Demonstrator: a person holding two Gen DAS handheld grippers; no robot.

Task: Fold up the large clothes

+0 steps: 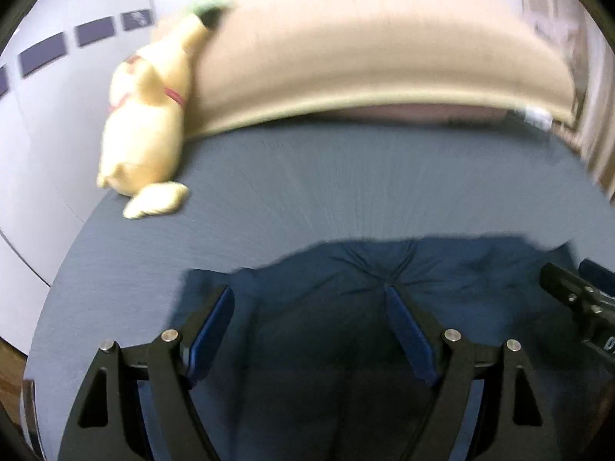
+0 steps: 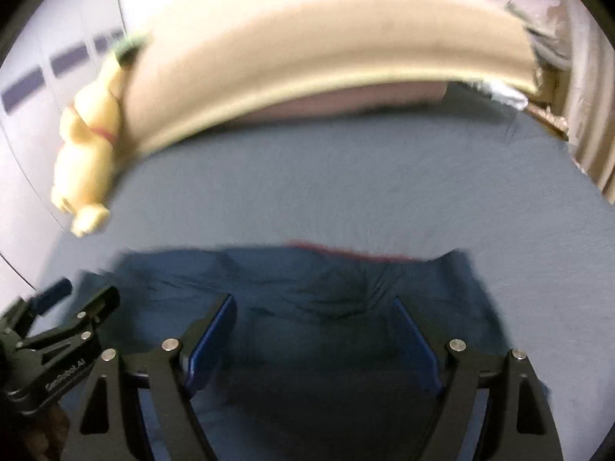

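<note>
A dark blue garment [image 1: 346, 265] lies crumpled on the blue-grey bed sheet [image 1: 307, 184]. In the right wrist view the same garment [image 2: 307, 280] shows a red edge [image 2: 326, 247] along its far side. My left gripper [image 1: 307, 296] hangs just above the cloth, jaws wide apart, with nothing pinched between the blue pads. My right gripper [image 2: 313, 301] is open in the same way over the garment's right part. Each gripper appears at the edge of the other's view: the right gripper [image 1: 576, 299] and the left gripper [image 2: 77, 315]. Both views are blurred.
A pale yellow plush toy [image 1: 146, 123] [image 2: 88, 142] lies at the bed's far left, against a long beige cushion [image 1: 365, 57] [image 2: 307, 57] across the back. Bare sheet [image 2: 384, 176] spreads between garment and cushion. A white wall with dark tiles is on the left, curtains on the right.
</note>
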